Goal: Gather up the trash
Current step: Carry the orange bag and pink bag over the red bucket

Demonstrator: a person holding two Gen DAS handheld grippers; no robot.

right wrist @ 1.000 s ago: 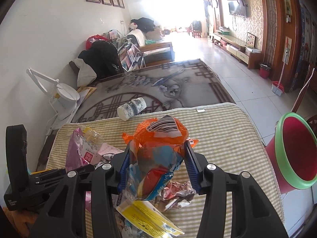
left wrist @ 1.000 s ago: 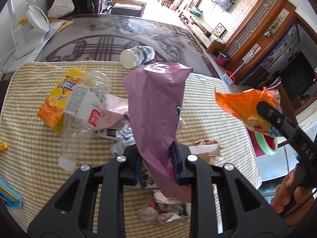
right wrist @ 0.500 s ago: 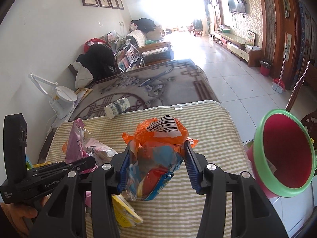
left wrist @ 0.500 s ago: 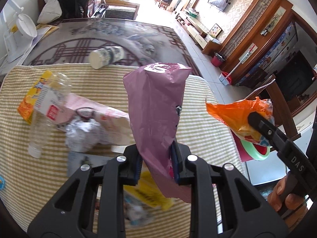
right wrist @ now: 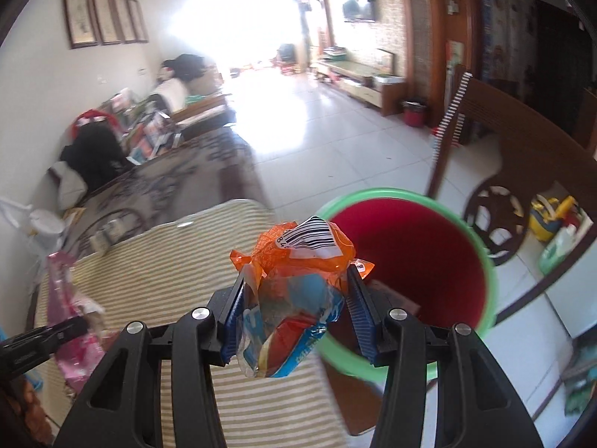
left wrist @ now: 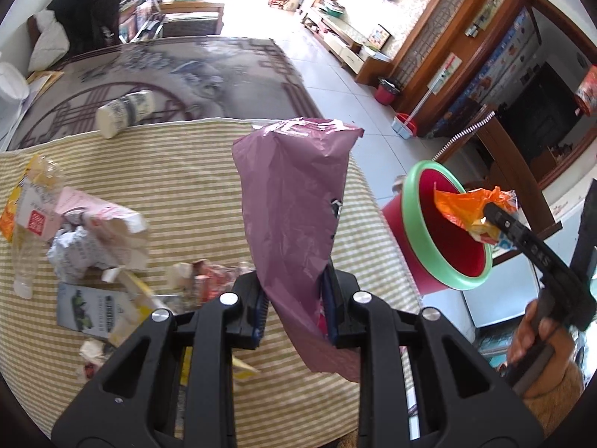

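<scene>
Gripping: left claw [left wrist: 294, 308] purple bag [left wrist: 294, 201] | right claw [right wrist: 296, 311] orange wrapper [right wrist: 302, 265]

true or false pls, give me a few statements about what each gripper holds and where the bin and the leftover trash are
1. The left gripper is clamped on a purple bag. True.
2. The right gripper is empty. False: it is shut on an orange wrapper with a barcode label.
3. The red bin has a green rim. True.
4. The bin stands on the striped cloth. False: it stands beside the table, off the cloth's edge.
5. A clear plastic bottle lies on the cloth. True.
6. The white cup stands upright. False: it lies on its side.
</scene>
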